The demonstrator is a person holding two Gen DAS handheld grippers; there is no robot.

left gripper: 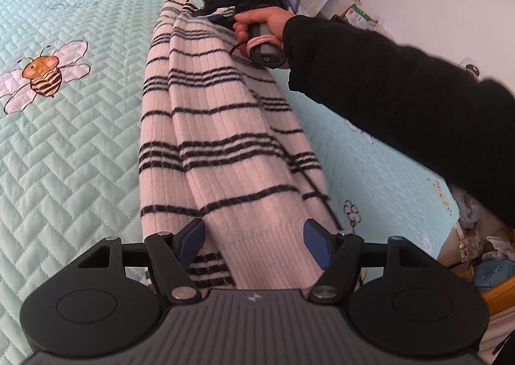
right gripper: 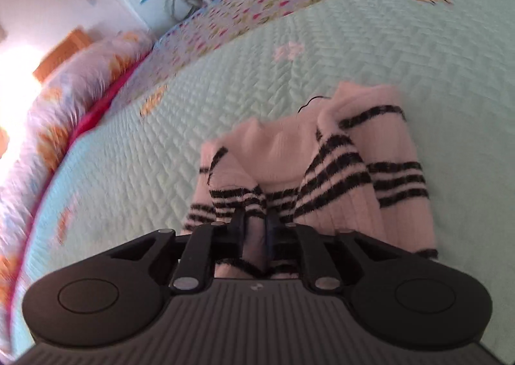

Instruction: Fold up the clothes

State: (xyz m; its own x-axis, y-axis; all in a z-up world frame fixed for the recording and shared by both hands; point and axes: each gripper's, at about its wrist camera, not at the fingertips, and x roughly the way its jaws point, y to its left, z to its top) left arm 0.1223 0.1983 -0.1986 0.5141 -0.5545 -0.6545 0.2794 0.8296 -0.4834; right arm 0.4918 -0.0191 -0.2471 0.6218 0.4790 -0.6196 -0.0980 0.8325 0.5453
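A white sweater (left gripper: 225, 146) with black stripes lies in a long folded strip across the mint quilted bedspread (left gripper: 64, 172). The right gripper (right gripper: 257, 230) is clamped on a fold at one end, while the left gripper (left gripper: 254, 239), jaws apart, straddles the other end.

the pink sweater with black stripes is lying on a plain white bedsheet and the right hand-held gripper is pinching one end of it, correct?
Not quite. The pink ribbed sweater with black stripes lies on a mint-green quilted bedspread with embroidered bees, not a plain white sheet; the left wrist view shows it. The right hand-held gripper does pinch one end of the sweater.
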